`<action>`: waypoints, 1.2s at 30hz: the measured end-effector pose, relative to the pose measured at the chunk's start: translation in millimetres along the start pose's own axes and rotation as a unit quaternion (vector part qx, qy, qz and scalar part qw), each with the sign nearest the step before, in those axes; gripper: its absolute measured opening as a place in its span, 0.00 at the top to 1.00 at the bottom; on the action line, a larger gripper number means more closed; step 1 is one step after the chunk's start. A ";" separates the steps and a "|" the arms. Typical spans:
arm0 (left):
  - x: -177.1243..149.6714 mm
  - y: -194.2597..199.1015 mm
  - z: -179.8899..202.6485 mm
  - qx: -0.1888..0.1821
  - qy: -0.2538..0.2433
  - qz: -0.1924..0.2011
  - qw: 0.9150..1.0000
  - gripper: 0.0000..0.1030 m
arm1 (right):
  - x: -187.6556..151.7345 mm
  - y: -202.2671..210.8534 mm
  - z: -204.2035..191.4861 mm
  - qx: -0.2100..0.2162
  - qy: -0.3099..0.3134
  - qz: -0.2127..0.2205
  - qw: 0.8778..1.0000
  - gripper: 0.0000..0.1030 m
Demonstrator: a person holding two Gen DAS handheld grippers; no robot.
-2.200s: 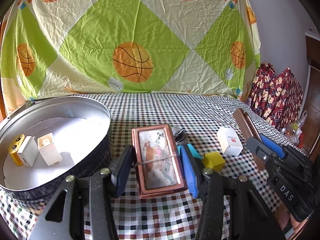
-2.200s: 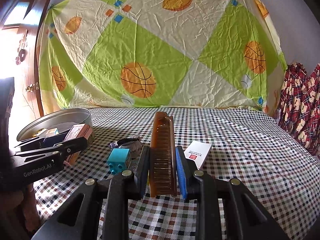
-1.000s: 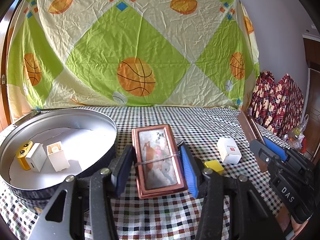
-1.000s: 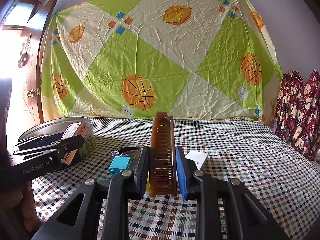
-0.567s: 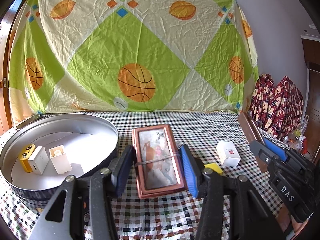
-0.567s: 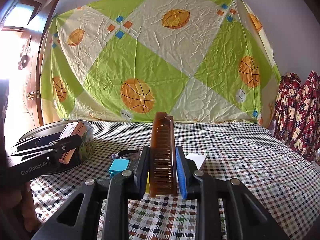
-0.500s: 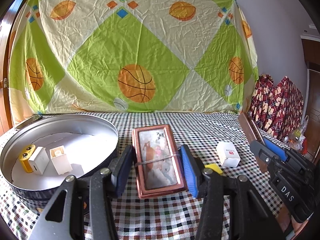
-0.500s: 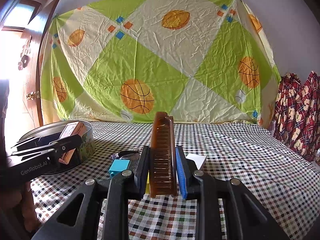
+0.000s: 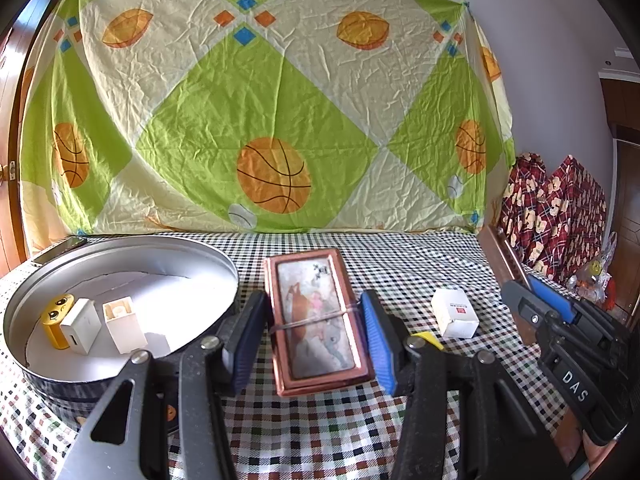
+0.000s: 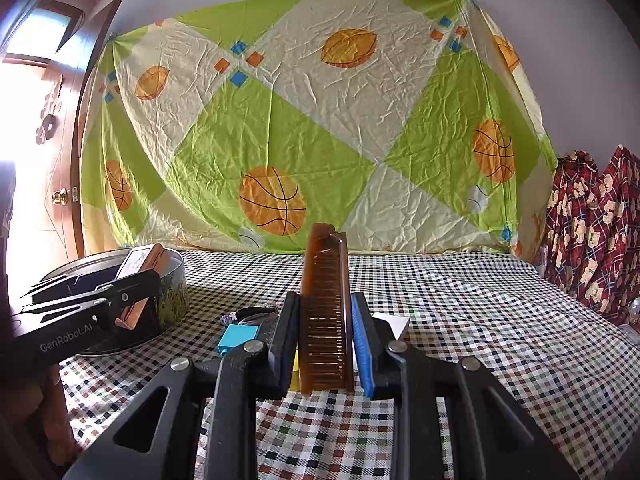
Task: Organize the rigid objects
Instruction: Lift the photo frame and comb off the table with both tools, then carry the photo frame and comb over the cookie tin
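- The left tool (image 9: pixel 312 336) is clamped on a copper-framed picture box (image 9: pixel 316 320), a thin band across its middle; the box juts forward between the pads, clear of the checkered table (image 9: pixel 360 432).
- Just left of that tool sits a round metal tin (image 9: pixel 224 280) holding a yellow toy (image 9: pixel 56 320) and two small white boxes (image 9: pixel 120 324), touching or nearly so.
- To its right lie a white carton (image 9: pixel 454 312) and a yellow block (image 9: pixel 428 338), partly hidden behind its blue pad.
- The right tool (image 10: pixel 326 340) is clamped on a brown comb (image 10: pixel 325 308), held on edge, pointing forward.
- Left of the right tool lies a blue block (image 10: pixel 238 336), with a dark object behind it too unclear to name.
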State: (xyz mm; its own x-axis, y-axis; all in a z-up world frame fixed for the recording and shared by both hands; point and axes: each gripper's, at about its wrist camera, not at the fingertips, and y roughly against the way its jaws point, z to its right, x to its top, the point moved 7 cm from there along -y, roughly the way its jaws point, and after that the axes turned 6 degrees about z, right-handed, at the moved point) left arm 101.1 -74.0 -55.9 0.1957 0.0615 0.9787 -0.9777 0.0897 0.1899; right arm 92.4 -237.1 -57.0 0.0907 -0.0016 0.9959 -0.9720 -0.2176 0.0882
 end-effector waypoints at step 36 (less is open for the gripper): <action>0.6 14.2 -32.7 0.026 -0.001 0.011 1.000 0.53 | 5.7 -6.2 -45.8 0.053 -0.025 -0.006 0.998 0.73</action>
State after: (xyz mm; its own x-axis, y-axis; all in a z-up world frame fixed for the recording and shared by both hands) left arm 89.8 -40.1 -55.2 0.1730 0.0600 0.9831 -0.9846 0.0370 0.1710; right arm 89.0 -191.1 -50.9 0.1147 -0.0464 0.9923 -0.9429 -0.3196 0.0940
